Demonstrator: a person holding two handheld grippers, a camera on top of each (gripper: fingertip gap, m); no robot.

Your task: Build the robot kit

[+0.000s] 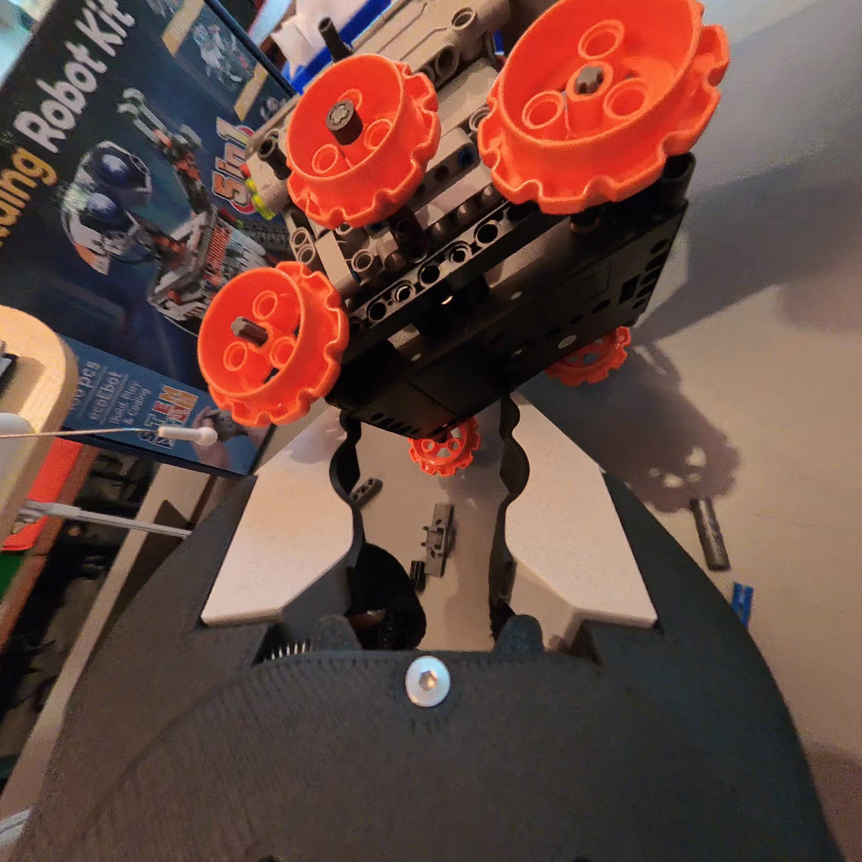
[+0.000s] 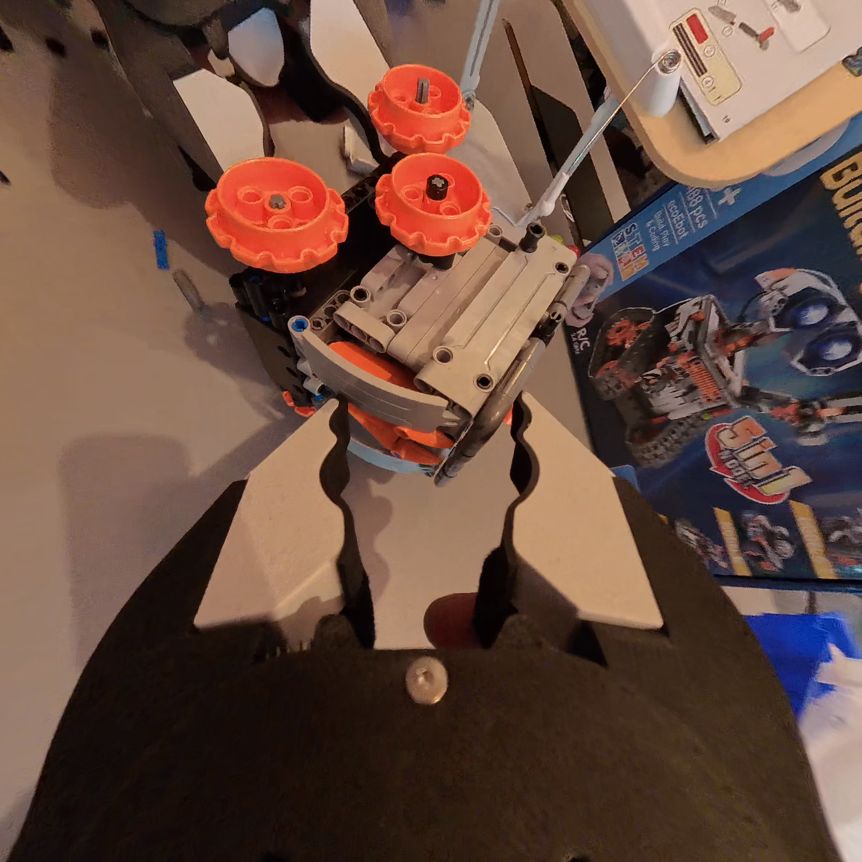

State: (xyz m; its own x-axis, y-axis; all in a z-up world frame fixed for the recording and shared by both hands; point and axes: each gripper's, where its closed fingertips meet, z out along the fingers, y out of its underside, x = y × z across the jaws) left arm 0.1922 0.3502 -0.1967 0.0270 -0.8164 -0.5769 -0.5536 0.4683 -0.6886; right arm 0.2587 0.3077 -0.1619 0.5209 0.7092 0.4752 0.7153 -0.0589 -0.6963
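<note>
White tabletop (image 1: 769,420) | both grippers, left gripper (image 1: 427,422) and right gripper (image 2: 429,410), clasp wheeled model (image 1: 490,289) | grey top seen rightside only

Black printed gripper bodies, pale grey wavy-edged jaws, silver centre screw (image 1: 427,682).

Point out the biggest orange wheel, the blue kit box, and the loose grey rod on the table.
Biggest orange wheel (image 1: 601,98), left wrist view, on its inner hub.
Blue kit box (image 2: 727,373), right wrist view, on its printed front.
Grey rod (image 1: 710,534), left wrist view, mid-shaft.

Warm dim indoor light, hard shadows on table (image 1: 769,420), fisheye edges, slight blur
</note>
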